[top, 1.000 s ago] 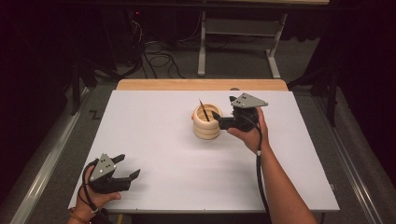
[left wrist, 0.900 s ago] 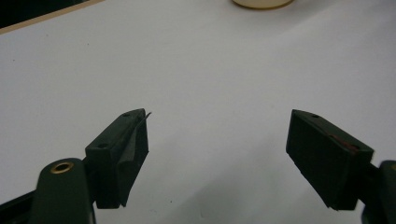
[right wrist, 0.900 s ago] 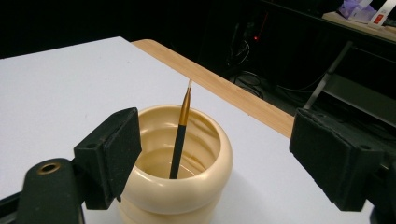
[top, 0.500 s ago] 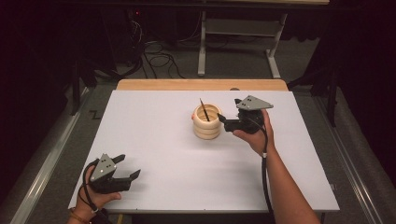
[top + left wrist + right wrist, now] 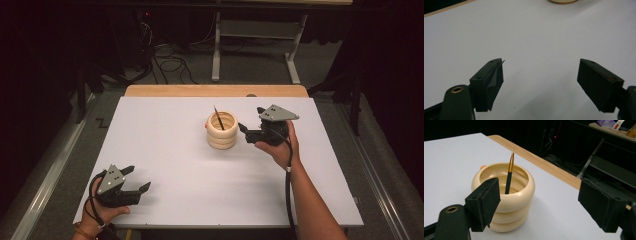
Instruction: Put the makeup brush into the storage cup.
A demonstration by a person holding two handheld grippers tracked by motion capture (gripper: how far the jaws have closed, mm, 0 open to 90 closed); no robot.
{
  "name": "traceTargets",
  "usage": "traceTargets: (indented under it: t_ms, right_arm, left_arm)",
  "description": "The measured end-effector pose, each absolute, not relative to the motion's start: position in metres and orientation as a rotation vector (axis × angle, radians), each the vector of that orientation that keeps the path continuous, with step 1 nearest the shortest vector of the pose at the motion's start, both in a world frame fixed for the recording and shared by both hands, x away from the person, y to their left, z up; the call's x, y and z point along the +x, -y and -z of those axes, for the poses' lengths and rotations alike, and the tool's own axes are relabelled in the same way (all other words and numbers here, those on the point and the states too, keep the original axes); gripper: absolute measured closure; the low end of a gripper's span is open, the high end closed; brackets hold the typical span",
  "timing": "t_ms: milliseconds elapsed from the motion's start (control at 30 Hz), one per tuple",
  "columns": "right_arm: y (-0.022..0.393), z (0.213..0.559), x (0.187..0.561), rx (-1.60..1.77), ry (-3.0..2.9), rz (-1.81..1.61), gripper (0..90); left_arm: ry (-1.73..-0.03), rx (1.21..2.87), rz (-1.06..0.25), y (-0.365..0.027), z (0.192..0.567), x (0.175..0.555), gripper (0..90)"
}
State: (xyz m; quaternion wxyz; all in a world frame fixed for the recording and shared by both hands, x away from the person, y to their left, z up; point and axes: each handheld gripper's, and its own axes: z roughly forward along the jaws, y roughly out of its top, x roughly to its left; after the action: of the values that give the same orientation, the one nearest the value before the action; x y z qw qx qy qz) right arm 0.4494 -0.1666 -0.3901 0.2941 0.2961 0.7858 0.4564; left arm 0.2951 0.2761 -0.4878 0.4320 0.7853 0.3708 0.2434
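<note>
A cream ribbed holder (image 5: pixel 222 130) stood near the middle of the white tabletop (image 5: pixel 165 145), with a black, gold-tipped brush (image 5: pixel 509 176) leaning inside it. The right gripper (image 5: pixel 246 131) hovered just beside the holder's right side, fingers (image 5: pixel 484 200) spread apart and touching nothing. The left gripper (image 5: pixel 137 180) rested well apart at the near left edge, its fingers (image 5: pixel 490 80) also apart and empty.

a cream ring pot (image 5: pixel 222 131) stands near the middle of the white counter (image 5: pixel 165 145) with a dark stick (image 5: pixel 218 117) in it. the right gripper (image 5: pixel 248 131) is just beside it, fingers apart. the left gripper (image 5: pixel 139 181) rests near the front left corner, fingers apart.
</note>
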Motion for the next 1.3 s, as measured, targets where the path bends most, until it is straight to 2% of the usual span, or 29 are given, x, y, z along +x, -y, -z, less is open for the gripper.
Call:
traceTargets:
  t_ms: [1300]
  right_arm:
    - [0.194,0.391,0.428,0.754,-2.063,-1.154,19.7]
  left_arm:
    - [-0.923,1.973,-0.608,-0.275,0.488,0.295,21.7]
